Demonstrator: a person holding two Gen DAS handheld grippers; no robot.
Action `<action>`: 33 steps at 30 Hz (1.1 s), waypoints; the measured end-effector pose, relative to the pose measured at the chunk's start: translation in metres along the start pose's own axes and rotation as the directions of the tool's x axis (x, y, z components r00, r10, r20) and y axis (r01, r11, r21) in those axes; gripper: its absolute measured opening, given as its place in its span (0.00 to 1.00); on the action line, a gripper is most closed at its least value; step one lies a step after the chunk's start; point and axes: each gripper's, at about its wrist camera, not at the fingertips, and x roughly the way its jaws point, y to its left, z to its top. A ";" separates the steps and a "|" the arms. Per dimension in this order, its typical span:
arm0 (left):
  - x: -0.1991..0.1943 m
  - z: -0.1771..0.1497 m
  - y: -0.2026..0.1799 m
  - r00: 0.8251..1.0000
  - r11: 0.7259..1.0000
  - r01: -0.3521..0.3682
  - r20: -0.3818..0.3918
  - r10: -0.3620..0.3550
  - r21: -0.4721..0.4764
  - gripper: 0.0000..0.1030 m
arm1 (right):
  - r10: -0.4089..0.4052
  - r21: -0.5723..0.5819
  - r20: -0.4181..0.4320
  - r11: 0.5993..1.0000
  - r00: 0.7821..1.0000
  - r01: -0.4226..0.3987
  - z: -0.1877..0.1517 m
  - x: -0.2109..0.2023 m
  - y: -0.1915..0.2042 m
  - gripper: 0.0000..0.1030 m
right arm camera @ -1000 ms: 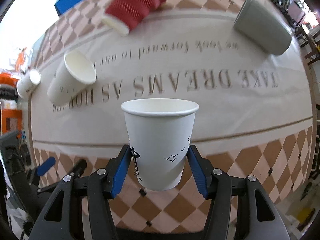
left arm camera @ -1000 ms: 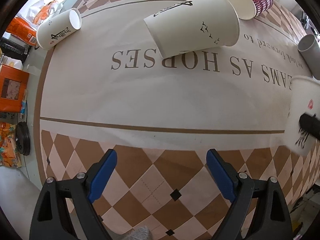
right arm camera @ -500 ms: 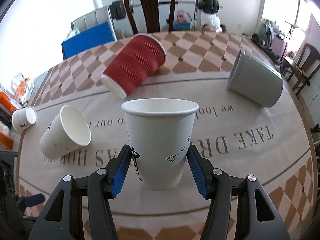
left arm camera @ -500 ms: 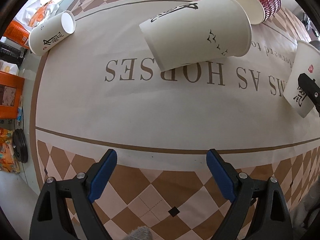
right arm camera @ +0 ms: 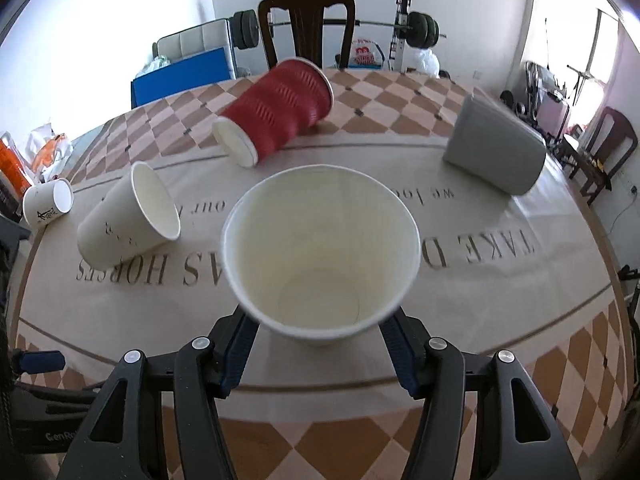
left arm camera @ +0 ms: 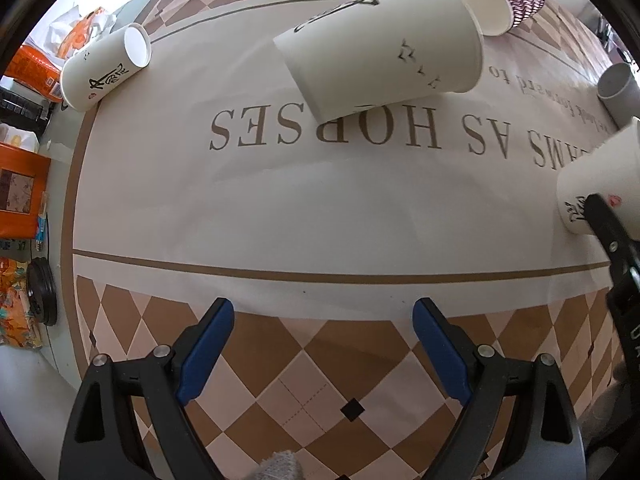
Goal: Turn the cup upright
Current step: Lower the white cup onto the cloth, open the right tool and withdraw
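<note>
My right gripper (right arm camera: 320, 344) is shut on a white paper cup (right arm camera: 320, 256), mouth up and tipped toward the camera, so I see inside it; the cup is held over the tablecloth. The same cup (left arm camera: 604, 184) shows at the right edge of the left wrist view with a black finger (left arm camera: 600, 220) on it. My left gripper (left arm camera: 324, 348) is open and empty above the near checkered part of the cloth. A large white cup (left arm camera: 384, 44) lies on its side ahead of it, also seen in the right wrist view (right arm camera: 128, 216).
A red ribbed cup (right arm camera: 276, 116), a grey cup (right arm camera: 496, 152) and a small white cup (right arm camera: 48, 208) lie on their sides on the table. A wooden chair (right arm camera: 306, 28) stands behind the table. Orange packages (left arm camera: 20, 184) lie off the table's left edge.
The held cup has tipped from level side view to mouth toward the camera as my right gripper rose and pitched. The left gripper shifted slightly and stays open.
</note>
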 end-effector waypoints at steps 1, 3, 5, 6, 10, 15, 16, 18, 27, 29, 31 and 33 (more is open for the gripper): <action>-0.003 -0.001 -0.001 1.000 1.000 0.004 0.006 -0.004 0.002 0.89 | 0.000 0.004 -0.011 1.000 1.000 0.000 -0.001 0.000 -0.001 0.65; -0.010 -0.002 -0.003 1.000 1.000 0.011 0.023 -0.011 0.008 0.89 | 0.003 0.004 -0.024 1.000 1.000 -0.003 -0.003 -0.003 -0.002 0.74; -0.020 -0.004 -0.006 0.999 1.000 0.020 0.043 -0.021 0.019 0.89 | -0.001 -0.002 -0.033 1.000 0.999 0.001 -0.006 -0.008 -0.003 0.80; -0.025 -0.005 -0.008 0.998 0.999 0.024 0.054 -0.025 0.024 0.89 | -0.003 -0.002 -0.038 1.000 0.999 0.003 -0.007 -0.012 -0.004 0.81; -0.055 -0.015 -0.012 0.994 0.998 0.017 0.111 -0.023 0.053 0.89 | -0.026 0.017 -0.055 0.999 0.998 0.027 -0.012 -0.036 -0.011 0.87; -0.104 -0.035 -0.015 0.979 0.997 0.010 0.202 -0.026 0.080 0.97 | -0.112 0.040 -0.084 0.993 0.990 0.115 -0.007 -0.083 -0.025 1.00; -0.115 -0.039 -0.016 0.975 0.997 0.012 0.219 -0.029 0.080 0.99 | -0.120 0.043 -0.081 0.991 0.989 0.124 -0.003 -0.096 -0.028 1.00; -0.142 -0.048 -0.016 0.964 0.997 0.024 0.263 -0.044 0.079 0.99 | -0.152 0.040 -0.076 0.987 0.985 0.155 0.005 -0.121 -0.033 1.00; -0.244 -0.069 -0.024 0.922 0.997 0.066 0.381 -0.072 0.028 1.00 | -0.165 -0.001 -0.058 0.986 0.985 0.165 0.039 -0.221 -0.049 1.00; -0.259 -0.072 -0.024 0.915 0.997 0.071 0.396 -0.072 0.018 1.00 | -0.158 -0.002 -0.051 0.987 0.986 0.159 0.045 -0.240 -0.052 1.00; -0.275 -0.076 -0.024 0.911 0.999 0.051 0.409 -0.047 0.002 1.00 | -0.146 0.003 -0.046 0.989 0.988 0.147 0.052 -0.258 -0.056 1.00; -0.288 -0.078 -0.022 0.906 0.999 0.052 0.420 -0.043 -0.009 1.00 | -0.138 0.003 -0.037 0.990 0.990 0.138 0.057 -0.273 -0.059 1.00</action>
